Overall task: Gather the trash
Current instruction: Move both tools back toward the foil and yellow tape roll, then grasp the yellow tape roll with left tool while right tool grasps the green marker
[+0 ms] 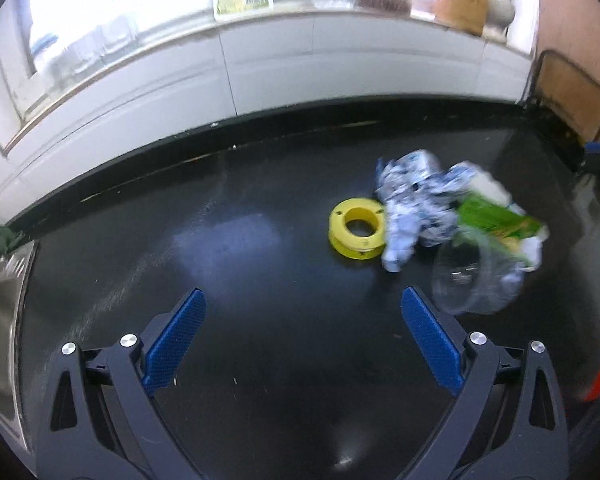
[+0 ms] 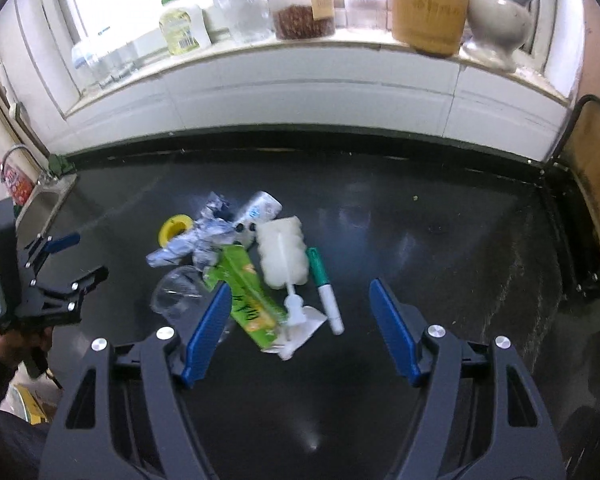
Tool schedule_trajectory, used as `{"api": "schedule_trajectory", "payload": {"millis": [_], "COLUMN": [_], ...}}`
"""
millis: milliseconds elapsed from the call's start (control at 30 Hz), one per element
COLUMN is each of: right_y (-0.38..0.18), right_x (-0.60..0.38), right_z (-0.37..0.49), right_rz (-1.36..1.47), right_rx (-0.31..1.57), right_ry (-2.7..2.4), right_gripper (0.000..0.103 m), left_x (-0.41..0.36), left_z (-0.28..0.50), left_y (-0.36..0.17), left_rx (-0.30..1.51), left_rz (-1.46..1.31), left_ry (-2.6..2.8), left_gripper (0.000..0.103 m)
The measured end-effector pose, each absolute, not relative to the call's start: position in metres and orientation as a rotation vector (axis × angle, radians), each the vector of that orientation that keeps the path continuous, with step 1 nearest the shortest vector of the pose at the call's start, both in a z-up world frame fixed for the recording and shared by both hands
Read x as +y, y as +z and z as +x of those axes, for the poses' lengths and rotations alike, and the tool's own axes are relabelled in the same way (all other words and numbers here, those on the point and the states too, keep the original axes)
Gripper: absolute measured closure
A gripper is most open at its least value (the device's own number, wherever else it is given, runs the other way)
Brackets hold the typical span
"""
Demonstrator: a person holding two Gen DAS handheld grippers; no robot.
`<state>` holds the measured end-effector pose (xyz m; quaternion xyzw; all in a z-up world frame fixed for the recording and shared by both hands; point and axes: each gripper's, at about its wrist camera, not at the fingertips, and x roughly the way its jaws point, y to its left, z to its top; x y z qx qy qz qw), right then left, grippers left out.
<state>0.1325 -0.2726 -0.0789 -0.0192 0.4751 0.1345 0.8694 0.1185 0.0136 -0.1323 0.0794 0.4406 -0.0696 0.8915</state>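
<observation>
While both tools hover apart over the pile, the parts read as follows, largest first.

Countertop [image 2: 440,240]: dark, glossy; it carries all the litter, gathered in one heap, which suits a single collecting pass.

Right gripper [image 2: 300,312]: jaws spread wide, nothing held; the heap lies just ahead of and between its fingers, so it seems lined up for a first pick.

Left gripper [image 1: 303,320]: jaws equally wide, empty; the heap sits ahead and to its right.

Crumpled blue-white wrapper [image 2: 204,236]: far side of the heap; print unreadable.

Bottle brush [image 2: 284,256]: white foam head, its handle pointing toward the right gripper.

Green packet [image 2: 248,296]: flattened, nearest the right gripper's left finger; it bears dark characters, too blurred to read.

Clear plastic cup [image 1: 472,280]: on its side, just beyond the left gripper's right finger.

Green-capped marker [image 2: 325,292]: beside the brush; no legible label.

Yellow spool [image 1: 356,232]: flat, touching the wrapper; probably not trash.
</observation>
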Motion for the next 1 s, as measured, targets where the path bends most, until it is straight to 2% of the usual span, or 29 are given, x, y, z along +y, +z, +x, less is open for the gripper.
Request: {"api": "schedule_trajectory", "payload": {"millis": [200,433,667,733,767,800,833,1000], "right_y": [-0.123,-0.171,-0.194,-0.193,-0.193,-0.193,-0.193,-0.185], "right_x": [-0.282,-0.274,-0.265,-0.265,-0.264,-0.264,-0.264,-0.273], "right_z": [0.163,0.193,0.208,0.208,0.207,0.206,0.206,0.206], "right_rz": [-0.082,-0.162,-0.223,-0.216,-0.221,-0.222,-0.212,-0.158], "right_rx": [1.085,1.187,1.216,1.204,1.2,1.199,1.203,1.195], "right_ry": [0.297,0.335,0.361,0.378,0.378,0.383,0.385,0.368], "right_gripper": [0.033,0.033,0.049,0.062,0.073,0.086,0.088,0.088], "left_x": [0.007,-0.015,-0.033,-0.035,-0.035,-0.036,-0.036,-0.029], "left_z": [0.162,0.199,0.222,0.227,0.228,0.229,0.23,0.223], "left_y": [-0.181,-0.19,-0.196,-0.196,-0.195,-0.193,-0.191,-0.182], "left_rx": [1.008,1.007,1.005,1.0,0.996,0.992,0.988,1.02], "left_rz": [0.227,0.223,0.22,0.213,0.209,0.211,0.215,0.18], "left_ry": [-0.17,-0.255,-0.327,-0.346,-0.346,-0.349,-0.351,-0.324], "left_gripper": [0.008,0.008,0.008,0.014,0.018,0.031,0.049,0.049]}}
